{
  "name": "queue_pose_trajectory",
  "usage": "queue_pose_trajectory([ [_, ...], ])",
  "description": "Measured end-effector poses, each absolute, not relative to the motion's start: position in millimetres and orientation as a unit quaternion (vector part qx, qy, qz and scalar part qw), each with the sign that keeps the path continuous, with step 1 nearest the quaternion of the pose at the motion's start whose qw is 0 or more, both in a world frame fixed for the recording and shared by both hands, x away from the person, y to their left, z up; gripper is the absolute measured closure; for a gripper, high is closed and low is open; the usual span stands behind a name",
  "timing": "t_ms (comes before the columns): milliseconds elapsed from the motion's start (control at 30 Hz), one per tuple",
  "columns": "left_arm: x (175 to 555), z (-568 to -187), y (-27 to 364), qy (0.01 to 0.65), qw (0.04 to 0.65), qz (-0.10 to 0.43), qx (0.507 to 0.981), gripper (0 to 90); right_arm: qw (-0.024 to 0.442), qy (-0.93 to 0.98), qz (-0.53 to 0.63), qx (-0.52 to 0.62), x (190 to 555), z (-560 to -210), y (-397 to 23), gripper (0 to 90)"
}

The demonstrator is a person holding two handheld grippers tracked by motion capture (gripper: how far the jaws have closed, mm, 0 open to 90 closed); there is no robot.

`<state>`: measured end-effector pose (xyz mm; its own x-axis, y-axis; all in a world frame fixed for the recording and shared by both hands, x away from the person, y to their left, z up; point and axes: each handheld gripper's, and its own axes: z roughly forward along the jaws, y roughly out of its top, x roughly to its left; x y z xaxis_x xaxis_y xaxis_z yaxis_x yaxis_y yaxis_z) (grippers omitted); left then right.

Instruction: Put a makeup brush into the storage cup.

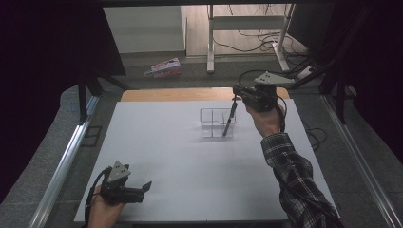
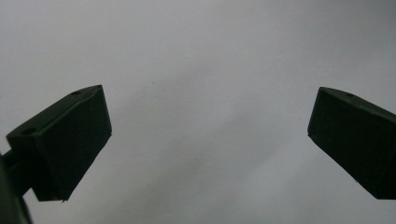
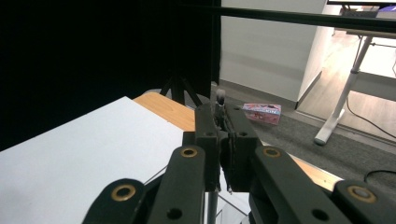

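A dark pen was pinched upright-ish in the R gripper, tip down in a clear tray mid-table. L gripper was held low near the front-left edge, jaws spread w/ nothing between

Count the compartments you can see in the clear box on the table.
2: the box has one divider, giving a left compartment and a right one, where the pen points. Clear walls are faint, so more dividers may be hidden.
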<state>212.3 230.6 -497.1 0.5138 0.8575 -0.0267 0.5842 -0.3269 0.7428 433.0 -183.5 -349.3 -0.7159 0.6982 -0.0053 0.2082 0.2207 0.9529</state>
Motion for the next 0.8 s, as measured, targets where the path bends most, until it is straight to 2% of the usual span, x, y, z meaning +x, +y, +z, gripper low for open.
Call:
queue_pose_trajectory([
  [800,212,-497,228,0.450,0.356,0.194,0.796,0.1,0.225,0.751,0.532,0.319,448,-379,-180,85.3],
])
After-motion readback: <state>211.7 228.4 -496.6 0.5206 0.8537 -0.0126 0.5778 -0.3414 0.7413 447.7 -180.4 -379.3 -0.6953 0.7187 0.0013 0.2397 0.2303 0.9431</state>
